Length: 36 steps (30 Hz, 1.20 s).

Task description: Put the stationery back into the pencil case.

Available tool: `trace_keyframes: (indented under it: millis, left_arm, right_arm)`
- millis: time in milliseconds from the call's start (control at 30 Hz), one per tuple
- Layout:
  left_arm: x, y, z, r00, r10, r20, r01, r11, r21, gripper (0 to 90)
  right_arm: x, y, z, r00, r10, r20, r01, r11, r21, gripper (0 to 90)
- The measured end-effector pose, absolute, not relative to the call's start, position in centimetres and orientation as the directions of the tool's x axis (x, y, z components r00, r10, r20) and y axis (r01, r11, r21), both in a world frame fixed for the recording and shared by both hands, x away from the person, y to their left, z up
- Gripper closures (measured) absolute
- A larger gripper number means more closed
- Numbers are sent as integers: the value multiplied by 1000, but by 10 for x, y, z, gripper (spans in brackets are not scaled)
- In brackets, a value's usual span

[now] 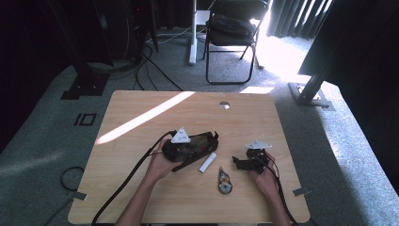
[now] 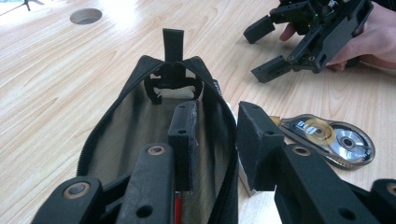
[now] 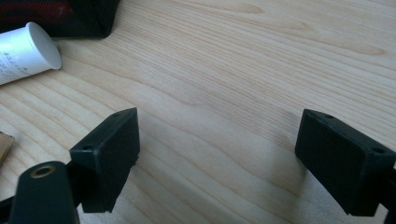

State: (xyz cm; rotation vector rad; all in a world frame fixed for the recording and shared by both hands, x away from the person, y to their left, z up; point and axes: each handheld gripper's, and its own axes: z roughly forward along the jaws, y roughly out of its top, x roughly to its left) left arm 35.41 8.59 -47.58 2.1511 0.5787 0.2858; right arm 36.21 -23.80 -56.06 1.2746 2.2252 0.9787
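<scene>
Left hand-held gripper point(image 2: 212, 140): jaws part open, straddling the near side wall of the open black pouch point(image 2: 121, 121), one jaw inside, one outside. No clear pinch on the fabric that I can see. Pouch lies on its side mid-worktop point(image 1: 141, 108), a black clip point(image 2: 172, 79) at its far end.

Right hand-held gripper point(image 3: 219, 158): jaws wide open, empty, bare wood between them, held low at the right side of the worktop.

White tube point(image 1: 207, 163) lies just beside the pouch, between the two grippers. Tape dispenser point(image 1: 225, 181) is nearer me, apart from both.
</scene>
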Motion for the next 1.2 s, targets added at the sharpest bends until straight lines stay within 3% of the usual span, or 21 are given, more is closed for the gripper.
trace_keyframes:
  millis: [1200]
  left_arm:
    - [328,57,-475,878,479,9,275,-518,810,683]
  right_arm:
    - [362,-238,-561,-509,861,4,586,342,735,137]
